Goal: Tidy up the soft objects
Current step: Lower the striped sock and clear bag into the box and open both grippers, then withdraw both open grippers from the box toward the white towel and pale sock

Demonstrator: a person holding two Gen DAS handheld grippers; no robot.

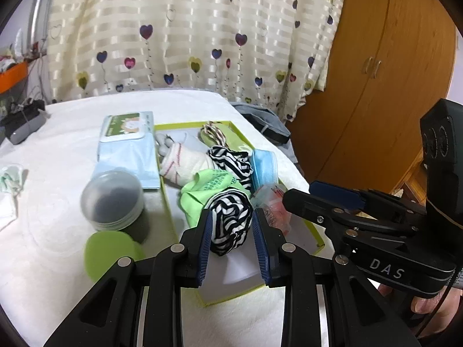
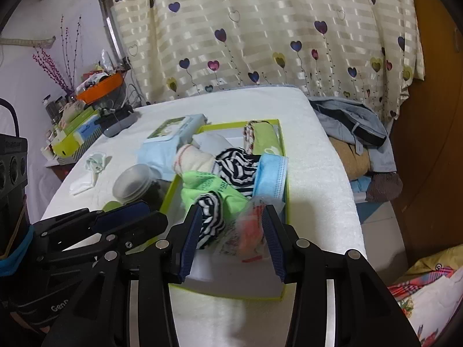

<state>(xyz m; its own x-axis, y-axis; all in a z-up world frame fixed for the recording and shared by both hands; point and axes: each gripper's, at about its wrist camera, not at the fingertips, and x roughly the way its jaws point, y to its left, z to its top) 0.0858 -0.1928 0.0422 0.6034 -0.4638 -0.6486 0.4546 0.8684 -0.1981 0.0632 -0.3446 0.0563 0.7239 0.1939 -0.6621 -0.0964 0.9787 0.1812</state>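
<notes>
Left gripper (image 1: 231, 228) has its jaws spread on either side of a rolled black-and-white striped sock (image 1: 230, 224); blue pads (image 1: 204, 245) flank the roll but a clear grip isn't visible, so cannot tell whether it's clamped or just bracketing it. Right gripper (image 2: 233, 231) is parted wide over the near right part of the box, jaws either side of a crinkly clear packet with red-orange print (image 2: 249, 231), not closed on it. The green-rimmed shallow box (image 1: 166, 199) sits on a white towel-covered table (image 1: 58, 231) and holds the soft items: striped sock roll at the near end, a lime-green grippy sock (image 1: 208, 186) just behind it, a second striped sock (image 1: 231, 162) further back, a cream sock with red stripes (image 1: 185, 162) to the left of that, a blue face mask (image 1: 264, 167) along the right wall, and a green item with twisted cord (image 1: 214, 136) at the far end. Outside the box on its left: a pale blue packet (image 1: 130, 159) with a wipes pack (image 1: 127, 124) behind it, a round clear-lidded container (image 1: 111, 199), and a lime-green disc (image 1: 110, 251) near the left gripper. A crumpled pale cloth (image 1: 11, 179) lies at the far left of the table. Heart-print curtain (image 1: 188, 29) behind, wooden wardrobe (image 1: 390, 72) on the right
</notes>
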